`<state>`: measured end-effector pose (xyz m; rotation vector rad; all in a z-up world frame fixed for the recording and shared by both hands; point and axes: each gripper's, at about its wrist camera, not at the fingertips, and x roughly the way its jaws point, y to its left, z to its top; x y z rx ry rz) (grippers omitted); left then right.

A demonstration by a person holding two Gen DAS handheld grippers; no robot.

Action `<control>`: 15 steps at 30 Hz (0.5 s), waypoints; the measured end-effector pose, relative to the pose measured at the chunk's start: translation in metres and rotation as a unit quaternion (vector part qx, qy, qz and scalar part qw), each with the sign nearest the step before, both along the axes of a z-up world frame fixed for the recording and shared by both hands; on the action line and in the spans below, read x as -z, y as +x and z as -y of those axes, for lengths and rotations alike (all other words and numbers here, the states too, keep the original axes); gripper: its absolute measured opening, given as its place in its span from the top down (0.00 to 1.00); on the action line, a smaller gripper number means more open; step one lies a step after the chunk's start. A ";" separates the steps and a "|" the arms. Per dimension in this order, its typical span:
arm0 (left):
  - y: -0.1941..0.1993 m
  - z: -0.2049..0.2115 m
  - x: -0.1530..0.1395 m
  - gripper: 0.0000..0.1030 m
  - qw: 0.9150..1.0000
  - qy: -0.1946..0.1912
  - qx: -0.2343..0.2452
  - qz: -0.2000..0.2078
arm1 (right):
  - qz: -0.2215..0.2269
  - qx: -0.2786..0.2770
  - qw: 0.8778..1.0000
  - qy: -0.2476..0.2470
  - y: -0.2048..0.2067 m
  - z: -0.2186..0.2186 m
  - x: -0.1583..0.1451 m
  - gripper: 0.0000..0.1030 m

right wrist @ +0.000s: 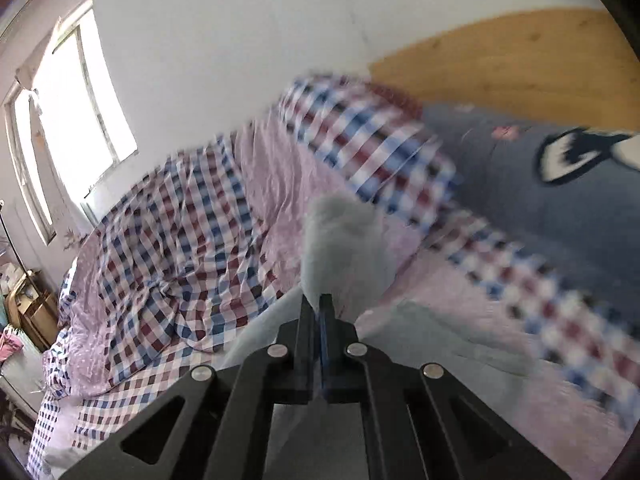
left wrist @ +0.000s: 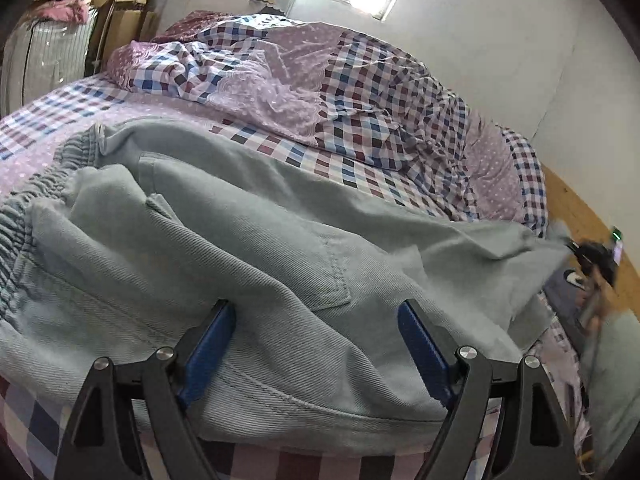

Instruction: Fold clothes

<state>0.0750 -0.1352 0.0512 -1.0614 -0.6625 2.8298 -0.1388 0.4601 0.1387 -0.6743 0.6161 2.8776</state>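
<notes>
Pale green trousers (left wrist: 248, 240) with an elastic waistband (left wrist: 24, 216) lie rumpled on the bed, waistband to the left. My left gripper (left wrist: 316, 312) hovers over the trousers near the back pocket, its blue-padded fingers (left wrist: 212, 340) wide apart and pressing on nothing. In the right wrist view my right gripper (right wrist: 318, 300) is shut on a bunched end of the pale green trousers (right wrist: 344, 248), which sticks up past the fingertips. That right gripper (left wrist: 592, 260) also shows blurred at the far right of the left wrist view, at the trouser leg's end.
A crumpled checked and lilac quilt (left wrist: 320, 80) lies behind the trousers along the white wall. A blue pillow with a cartoon print (right wrist: 560, 184) rests against the wooden headboard (right wrist: 520, 64). Boxes and a bundled bag (left wrist: 52, 52) stand at the bed's far left.
</notes>
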 end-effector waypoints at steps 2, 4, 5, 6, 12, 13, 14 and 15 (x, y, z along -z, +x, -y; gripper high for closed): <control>0.001 0.001 -0.001 0.17 1.000 0.006 0.000 0.000 | 0.056 0.014 0.998 -0.015 0.017 -0.017 0.025 0.98; 0.002 -0.001 -0.003 0.17 1.000 0.006 0.004 -0.001 | 0.125 0.019 0.991 -0.039 0.024 -0.037 0.059 0.94; 0.003 -0.002 -0.003 0.17 1.000 0.005 0.007 -0.001 | 0.159 0.017 0.985 -0.062 0.025 -0.051 0.082 0.93; 0.003 -0.004 -0.004 0.17 1.000 0.005 0.009 -0.002 | 0.191 0.023 0.978 -0.084 0.027 -0.064 0.103 0.90; 0.001 -0.010 -0.007 0.17 1.000 0.003 0.012 -0.001 | 0.151 0.054 0.973 -0.168 0.050 -0.112 0.128 0.54; 0.001 -0.011 -0.007 0.17 1.000 0.002 0.013 -0.001 | 0.138 0.057 0.973 -0.174 0.052 -0.116 0.127 0.53; 0.000 -0.012 -0.007 0.17 1.000 0.000 0.014 -0.001 | 0.132 0.061 0.974 -0.174 0.050 -0.119 0.125 0.52; 0.000 -0.013 -0.008 0.17 1.000 -0.001 0.014 -0.002 | 0.127 0.060 0.974 -0.176 0.048 -0.123 0.124 0.51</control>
